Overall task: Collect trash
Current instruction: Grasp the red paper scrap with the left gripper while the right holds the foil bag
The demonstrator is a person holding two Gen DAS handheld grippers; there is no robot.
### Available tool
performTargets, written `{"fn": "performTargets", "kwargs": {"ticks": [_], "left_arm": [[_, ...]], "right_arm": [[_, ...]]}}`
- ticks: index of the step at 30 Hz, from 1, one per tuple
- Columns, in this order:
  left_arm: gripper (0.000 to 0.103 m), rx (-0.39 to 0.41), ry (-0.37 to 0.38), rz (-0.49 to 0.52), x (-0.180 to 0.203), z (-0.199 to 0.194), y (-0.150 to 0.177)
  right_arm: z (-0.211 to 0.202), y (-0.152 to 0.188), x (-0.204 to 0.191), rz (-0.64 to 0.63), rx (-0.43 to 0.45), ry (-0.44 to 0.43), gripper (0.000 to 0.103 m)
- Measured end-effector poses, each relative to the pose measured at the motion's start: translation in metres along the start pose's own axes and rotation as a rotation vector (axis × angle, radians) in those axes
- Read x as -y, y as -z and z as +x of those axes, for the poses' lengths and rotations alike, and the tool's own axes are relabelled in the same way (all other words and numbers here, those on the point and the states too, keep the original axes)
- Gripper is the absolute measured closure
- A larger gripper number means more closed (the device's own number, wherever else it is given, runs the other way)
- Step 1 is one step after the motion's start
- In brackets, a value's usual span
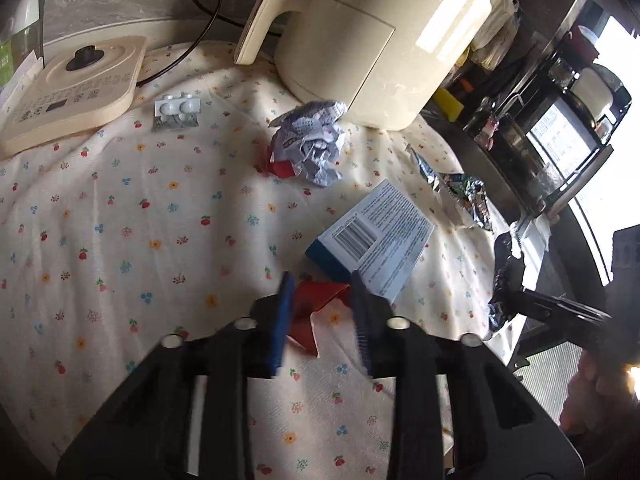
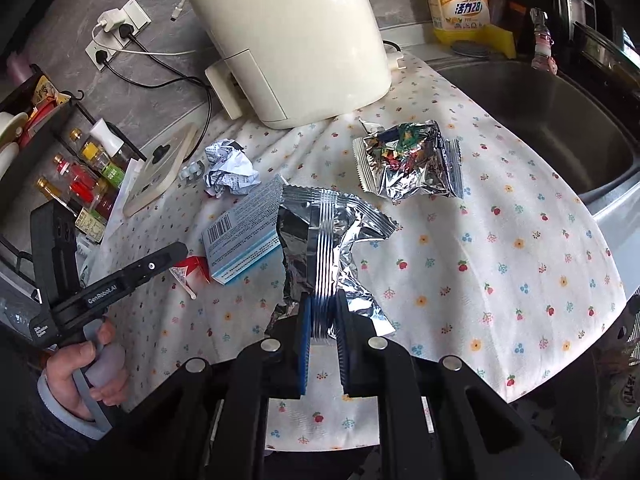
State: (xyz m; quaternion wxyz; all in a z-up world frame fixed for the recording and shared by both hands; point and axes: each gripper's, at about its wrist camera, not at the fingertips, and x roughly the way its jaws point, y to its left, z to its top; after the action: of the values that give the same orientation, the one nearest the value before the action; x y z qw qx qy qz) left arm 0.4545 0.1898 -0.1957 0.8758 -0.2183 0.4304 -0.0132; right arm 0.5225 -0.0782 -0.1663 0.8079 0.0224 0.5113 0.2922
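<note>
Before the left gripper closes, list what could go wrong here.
1. The left gripper straddles the red wrapper right beside the blue box; closing may pinch the box edge too.
2. The right gripper holds the torn foil wrapper by one strip; it could tear or slip.
3. The dangling foil may drag across the remaining trash.

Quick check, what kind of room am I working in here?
Most likely a home kitchen counter: a steel sink sits beside the floral cloth, a yellow detergent bottle stands behind it, and a rack of sauce bottles is at the left.
</note>
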Motion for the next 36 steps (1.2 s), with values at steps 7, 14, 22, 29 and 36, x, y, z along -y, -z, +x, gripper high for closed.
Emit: {"fn": "performTargets", "kwargs": {"ticks": [7,14,22,29,36], "left_arm": [[0.1,0.057,-0.066,-0.002,0.01,-0.031,0.003],[0.1,0.122,-0.097,-0.078,0.001,-0.053,0.013],[0.1,0.203,-0.099,-0.152,-0.009,-0.093,0.031],[0.1,0.224,-0.068,-0.16,-0.006,-0.105,0.04],[0.1,0.2,-0.025,-0.119,0.022,-0.102,0.044]], "right_arm": [[-0.002,0.004,0.001,-0.022,-0.006,-0.045,0.091],[-0.002,0.006,-0.009,-0.087,-0.024,-0.088,0.091],[-0.023,0.022,-0.018,-0.125,-0.01,-0.116,0.091],[-0.037,0.041,-0.007,-0.096,-0.014,-0.105,0.091],[-0.063,0.051,0.022,-0.028,0.025,-0.067,0.091]]}}
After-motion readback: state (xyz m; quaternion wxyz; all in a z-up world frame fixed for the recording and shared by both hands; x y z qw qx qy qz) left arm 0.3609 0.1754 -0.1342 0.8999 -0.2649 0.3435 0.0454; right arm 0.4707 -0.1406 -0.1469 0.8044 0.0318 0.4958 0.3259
